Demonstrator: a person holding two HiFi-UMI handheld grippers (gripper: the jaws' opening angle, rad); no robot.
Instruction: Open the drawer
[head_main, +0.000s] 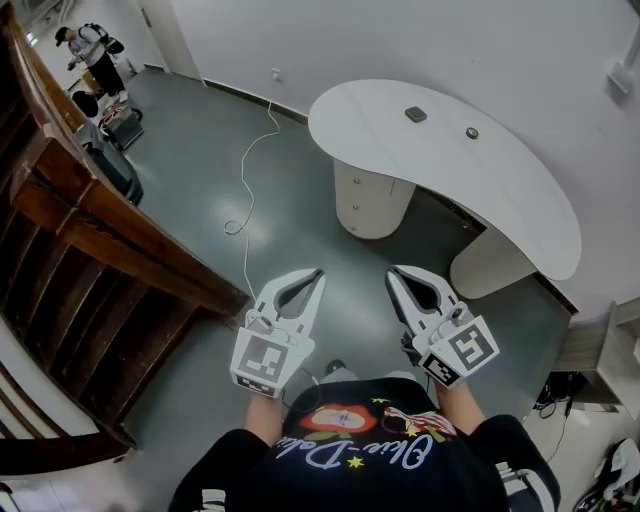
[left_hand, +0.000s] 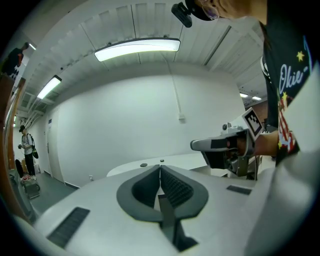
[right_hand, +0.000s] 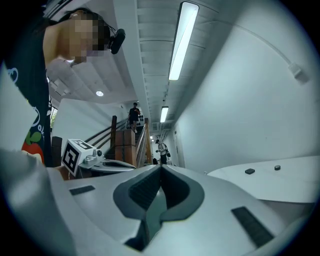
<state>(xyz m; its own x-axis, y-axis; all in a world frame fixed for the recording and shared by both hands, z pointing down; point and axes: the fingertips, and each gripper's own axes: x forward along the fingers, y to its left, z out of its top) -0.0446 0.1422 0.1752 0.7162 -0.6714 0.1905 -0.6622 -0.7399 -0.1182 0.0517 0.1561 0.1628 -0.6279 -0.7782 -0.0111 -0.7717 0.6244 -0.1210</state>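
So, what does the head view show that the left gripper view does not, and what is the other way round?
Only the head view shows the drawer unit under the tabletop and the left gripper's own marker cube.

Only the left gripper view shows the long ceiling lamp and the head camera that the person wears.

Both show the white curved desk, the two small dark objects on it, the left gripper, which is shut and empty, and the right gripper beside it.
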